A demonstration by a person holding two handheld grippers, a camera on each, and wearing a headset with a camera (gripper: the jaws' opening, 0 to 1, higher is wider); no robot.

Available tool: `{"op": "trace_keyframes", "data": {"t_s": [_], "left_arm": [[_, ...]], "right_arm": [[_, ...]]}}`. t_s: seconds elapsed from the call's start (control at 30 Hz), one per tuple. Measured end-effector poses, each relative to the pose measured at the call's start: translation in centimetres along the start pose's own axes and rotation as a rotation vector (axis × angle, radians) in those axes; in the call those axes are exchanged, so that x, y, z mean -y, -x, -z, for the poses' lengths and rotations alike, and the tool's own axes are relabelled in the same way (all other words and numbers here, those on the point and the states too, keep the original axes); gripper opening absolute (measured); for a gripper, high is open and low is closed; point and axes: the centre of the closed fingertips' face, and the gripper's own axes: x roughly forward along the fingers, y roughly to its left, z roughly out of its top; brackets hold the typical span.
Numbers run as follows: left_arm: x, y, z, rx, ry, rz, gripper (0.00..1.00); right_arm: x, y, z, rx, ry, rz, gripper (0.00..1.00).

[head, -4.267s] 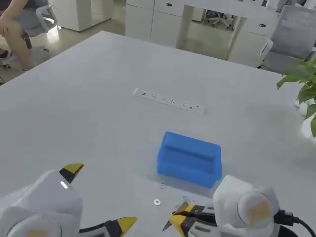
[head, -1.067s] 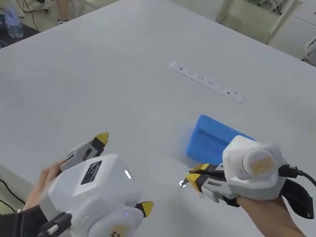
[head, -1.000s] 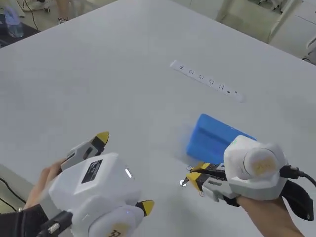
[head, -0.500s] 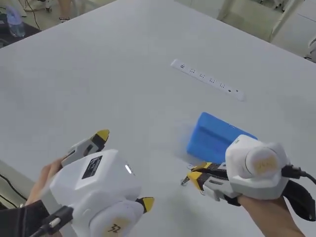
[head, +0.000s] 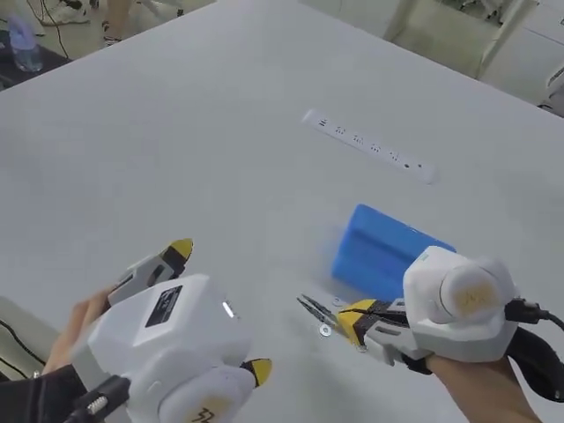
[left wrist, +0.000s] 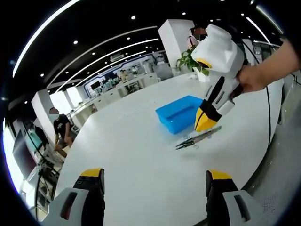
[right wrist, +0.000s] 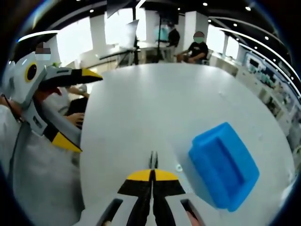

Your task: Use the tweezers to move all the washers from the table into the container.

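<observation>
My right fingers [head: 357, 311] are clamped on the tweezers [head: 315, 308], tips close by a washer [head: 325, 330] lying on the worktop [head: 220, 159] near the blue container [head: 388, 251], so by my reckoning at least that one is left to move; my left fingers [head: 179, 250] are spread wide, empty.

Open table [head: 176, 150] w/ room at left & centre; blue container [head: 388, 251] front-right, pwr strip [head: 366, 145] well beyond.
</observation>
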Motion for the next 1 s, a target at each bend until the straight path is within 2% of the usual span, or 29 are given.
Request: {"op": "trace_keyframes", "data": {"t_s": [0.13,0.37,0.5,0.6,0.8,0.9,1.0], "left_arm": [[0.0,0.0,0.0,-0.001,-0.002,0.001,0.91],[0.1,0.0,0.2,-0.008,0.001,0.006,0.9],[0.4,0.0,0.1,-0.007,-0.009,0.016,0.89],[0.5,0.0,0.2,-0.009,-0.012,0.021,0.89],[0.7,-0.1,0.2,-0.013,-0.028,0.028,0.89],[1.3,-0.1,0.4,-0.025,-0.063,0.042,0.88],[1.8,-0.1,0.2,-0.023,-0.102,0.047,0.87]], "right_arm": [[0.1,0.0,0.4,-0.009,0.003,0.006,0.0],[0.0,0.7,1.7,-0.006,-0.076,0.042,0.0],[-0.4,1.3,2.2,0.032,-0.135,0.074,0.0],[-0.6,2.0,2.2,0.061,-0.153,0.099,0.0],[-0.3,3.9,2.2,0.123,-0.216,0.158,0.0],[-0.2,4.6,2.7,0.137,-0.233,0.187,0.04],[-0.3,4.9,3.1,0.152,-0.275,0.193,0.09]]}}
